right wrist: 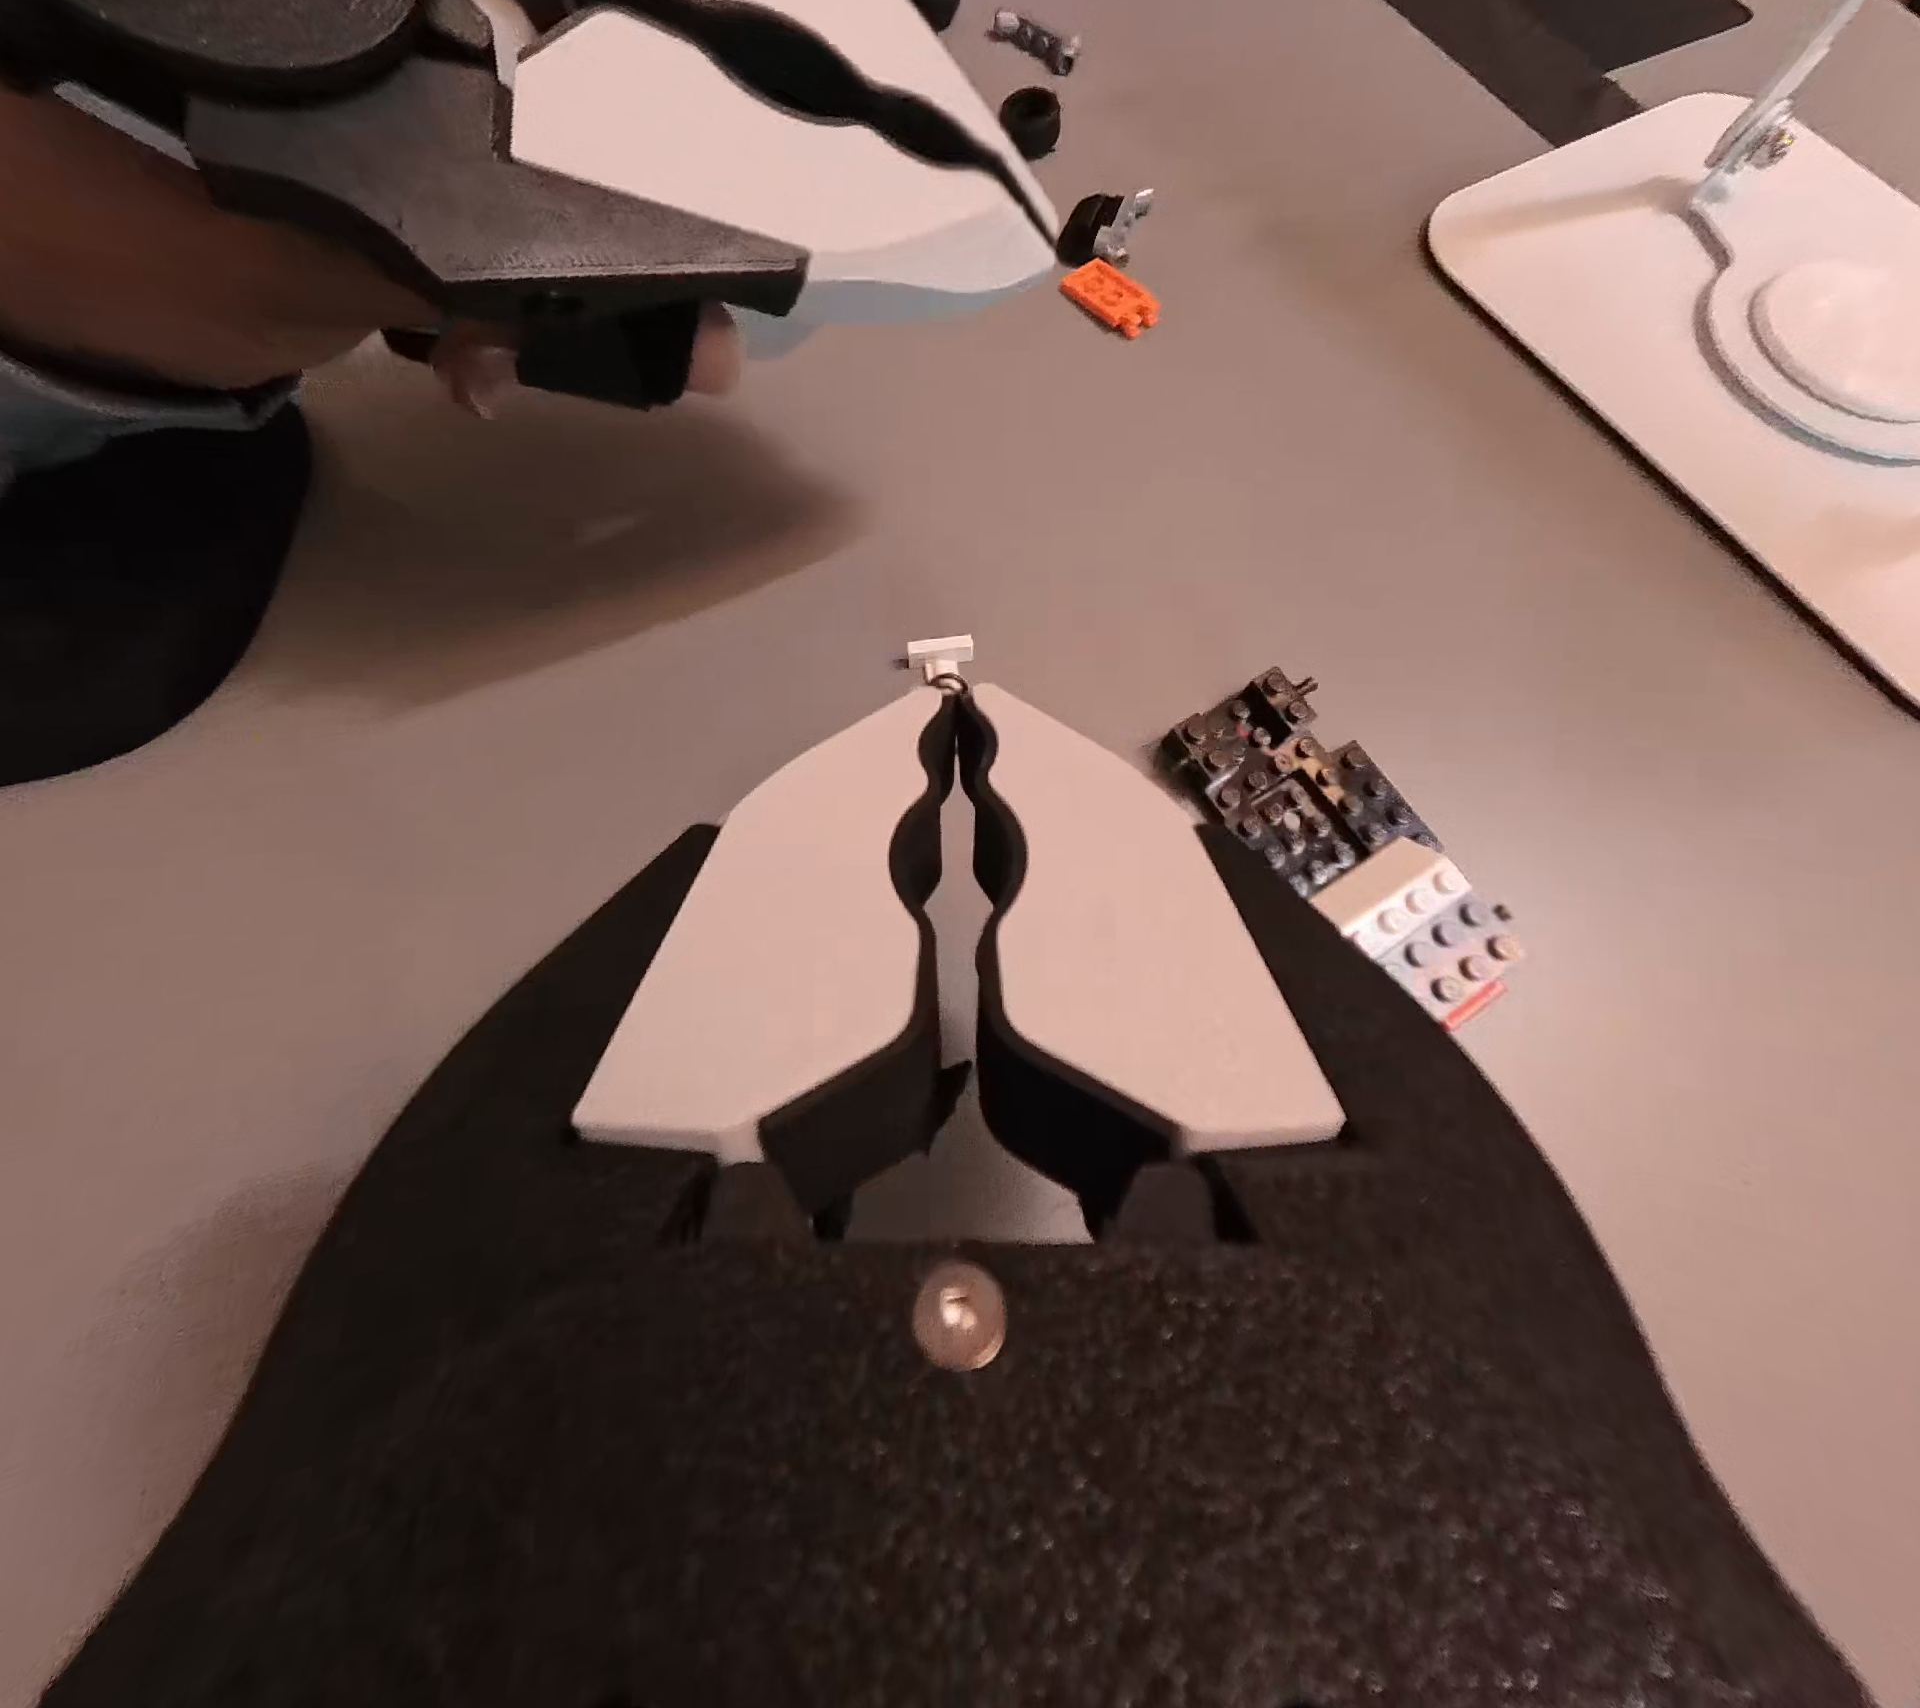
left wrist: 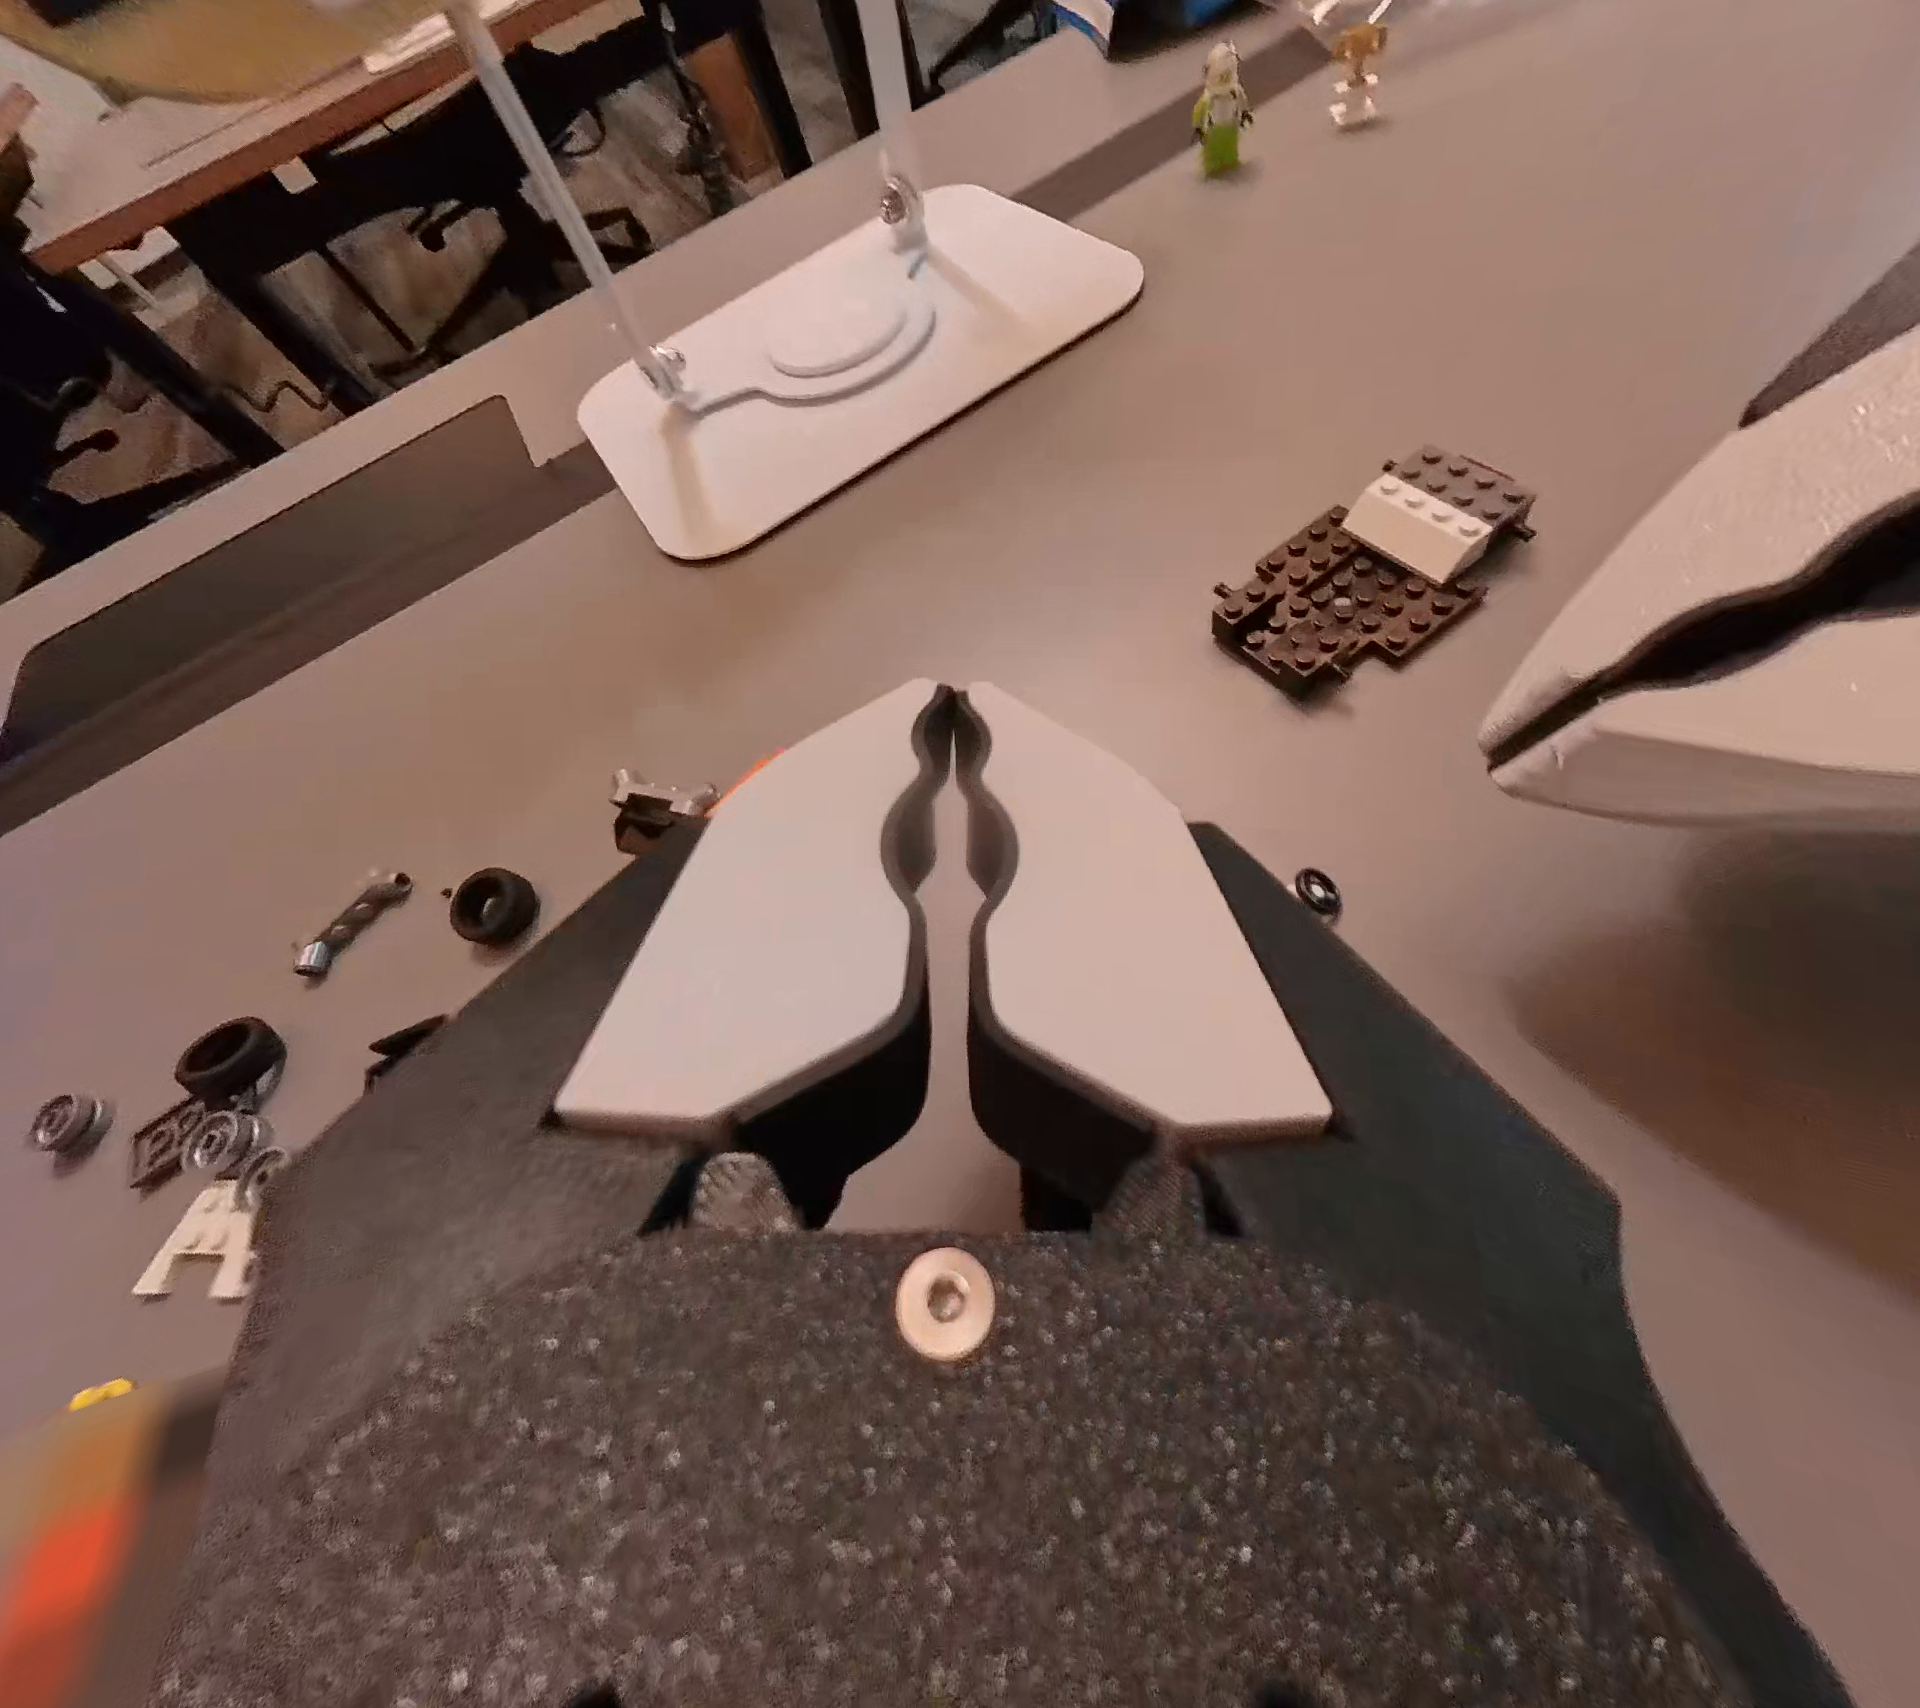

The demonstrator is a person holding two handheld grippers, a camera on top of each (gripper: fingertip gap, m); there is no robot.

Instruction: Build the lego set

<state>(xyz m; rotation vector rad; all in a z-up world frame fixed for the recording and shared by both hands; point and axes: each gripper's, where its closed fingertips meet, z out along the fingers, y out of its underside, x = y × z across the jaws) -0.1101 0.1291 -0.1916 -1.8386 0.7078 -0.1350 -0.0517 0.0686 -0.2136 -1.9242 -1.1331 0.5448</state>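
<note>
The right gripper pinched a small white piece beside the black chassis; the left gripper hung closed, empty.

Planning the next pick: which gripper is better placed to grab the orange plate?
Left. The left gripper hangs, shut, right beside the orange plate; the right gripper is farther off, pinching a small white piece.

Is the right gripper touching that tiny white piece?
Touching. In the right wrist view the right gripper has its fingertips shut on the stem of the small white piece, which pokes out just beyond them.
</note>
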